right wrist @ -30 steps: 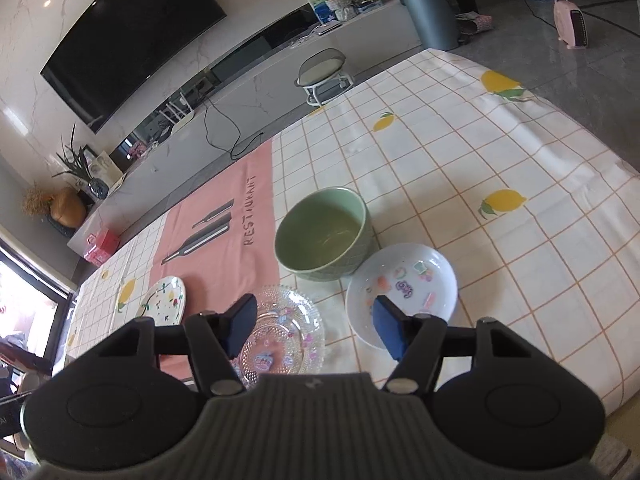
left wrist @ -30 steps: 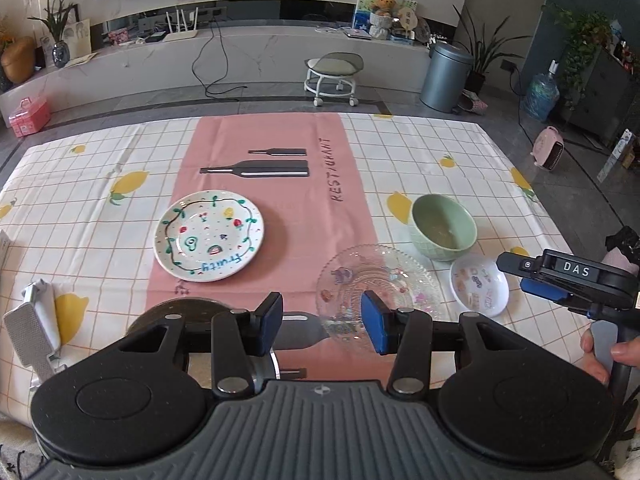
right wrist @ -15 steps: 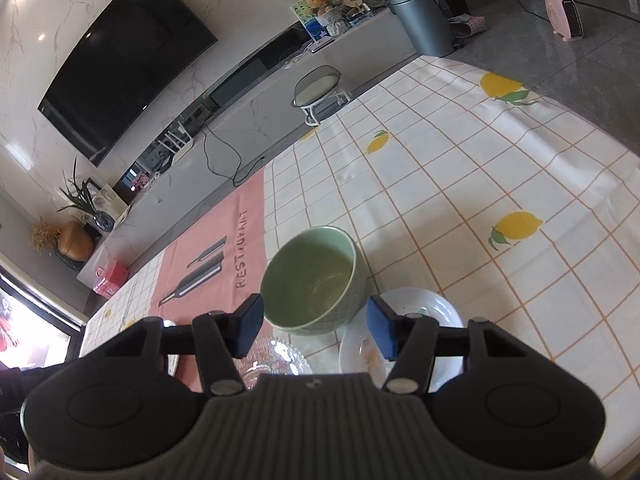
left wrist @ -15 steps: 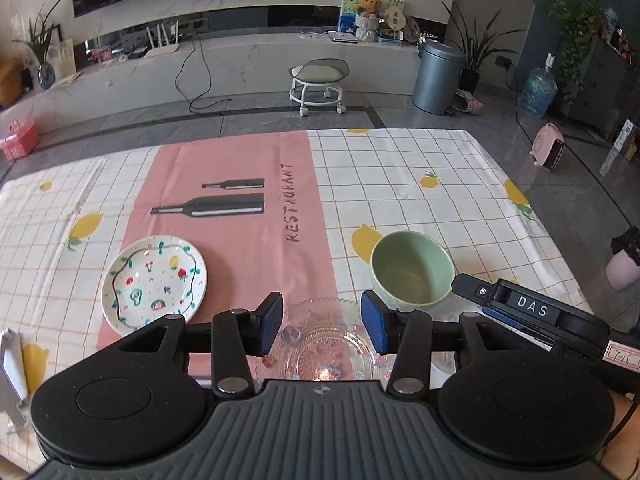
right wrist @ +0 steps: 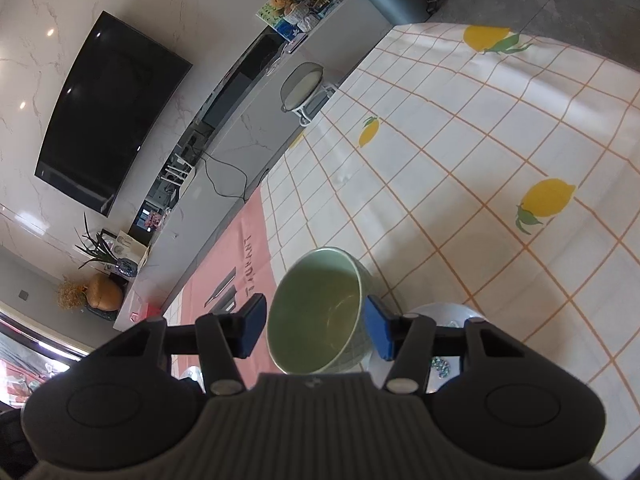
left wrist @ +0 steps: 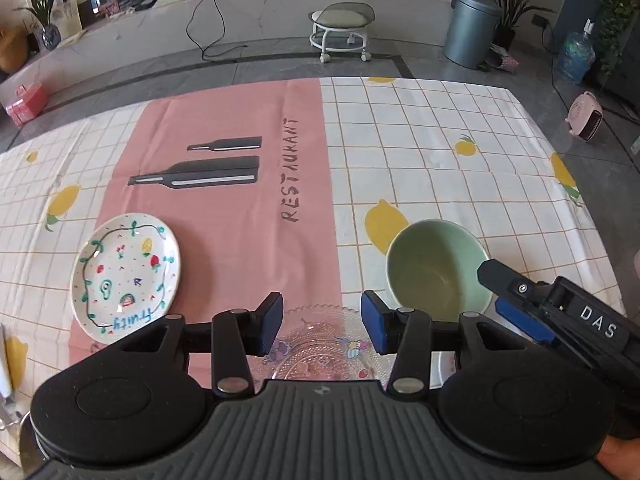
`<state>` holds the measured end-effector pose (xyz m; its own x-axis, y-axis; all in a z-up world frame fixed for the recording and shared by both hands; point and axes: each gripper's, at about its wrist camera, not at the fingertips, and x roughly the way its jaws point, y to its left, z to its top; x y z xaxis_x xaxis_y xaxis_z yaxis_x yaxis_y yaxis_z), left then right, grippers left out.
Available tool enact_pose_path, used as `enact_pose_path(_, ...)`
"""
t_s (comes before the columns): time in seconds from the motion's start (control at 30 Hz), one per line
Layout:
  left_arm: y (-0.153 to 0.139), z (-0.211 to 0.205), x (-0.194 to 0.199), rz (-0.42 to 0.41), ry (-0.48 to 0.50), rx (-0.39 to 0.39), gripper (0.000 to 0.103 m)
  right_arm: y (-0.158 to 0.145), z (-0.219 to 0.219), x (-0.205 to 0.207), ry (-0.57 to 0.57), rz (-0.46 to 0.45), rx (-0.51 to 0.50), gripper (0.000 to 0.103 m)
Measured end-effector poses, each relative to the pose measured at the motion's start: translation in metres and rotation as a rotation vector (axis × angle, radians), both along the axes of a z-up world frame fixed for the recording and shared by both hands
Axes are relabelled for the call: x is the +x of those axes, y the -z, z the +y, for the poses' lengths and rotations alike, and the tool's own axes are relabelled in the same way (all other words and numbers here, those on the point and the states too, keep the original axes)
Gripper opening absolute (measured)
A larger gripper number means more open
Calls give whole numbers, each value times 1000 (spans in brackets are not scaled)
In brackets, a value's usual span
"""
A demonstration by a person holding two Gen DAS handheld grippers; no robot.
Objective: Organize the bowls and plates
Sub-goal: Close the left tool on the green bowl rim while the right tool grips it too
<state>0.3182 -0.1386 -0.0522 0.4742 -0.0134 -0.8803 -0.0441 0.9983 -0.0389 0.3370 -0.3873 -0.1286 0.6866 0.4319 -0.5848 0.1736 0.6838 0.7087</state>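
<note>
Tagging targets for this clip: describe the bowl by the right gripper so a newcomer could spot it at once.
Start at the pink strip printed RESTAURANT down the lemon-patterned tablecloth. On the white squares beside it stands a pale green ceramic bowl. It is the only deep, plain dish; the clear glass plate and fruit-painted plate are flat.

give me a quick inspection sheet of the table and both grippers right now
surface: checked lemon tablecloth with a pink RESTAURANT runner
job's things: fruit plate, glass plate, green bowl, small white dish beside the bowl
clutter: nothing seen
grippers: left gripper open over the glass plate; right gripper has just been closing, its jaws either side of the green bowl, contact unclear
cables: black cable on the floor
surroundings: stool, bin, TV
</note>
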Motion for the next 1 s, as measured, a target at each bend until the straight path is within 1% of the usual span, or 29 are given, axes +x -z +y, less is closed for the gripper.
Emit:
enact_pose_path(0.2,12,-6,21,36,46,-57,54,4,3,10,-7,15,-43,48)
enact_pose_path(0.27,17,-11,25,43,70,-54,54,7,3,14,-8,29,-57,46)
enact_pose_path(0.33,20,-13,28,31,80,-54,54,9,4,18,-12,40,-84,42)
enact_pose_path(0.43,24,-15,33,23,107,-87,54,12,6,25,-27,58,-125,37)
enact_pose_path(0.53,28,-17,36,15,132,-118,54,18,4,30,-13,109,-149,36)
enact_pose_path(0.57,30,-18,38,16,134,-123,54,20,2,31,-9,114,-144,33)
enact_pose_path(0.63,36,-19,42,33,126,-119,54,22,1,33,-19,116,-141,30)
enact_pose_path(0.77,48,-18,49,71,117,-141,54,29,6,44,-65,142,-156,19)
enact_pose_path(0.97,66,-14,61,107,99,-213,54,40,7,60,-91,197,-132,18)
enact_pose_path(1.0,70,-13,63,116,89,-222,54,41,7,62,-92,203,-134,16)
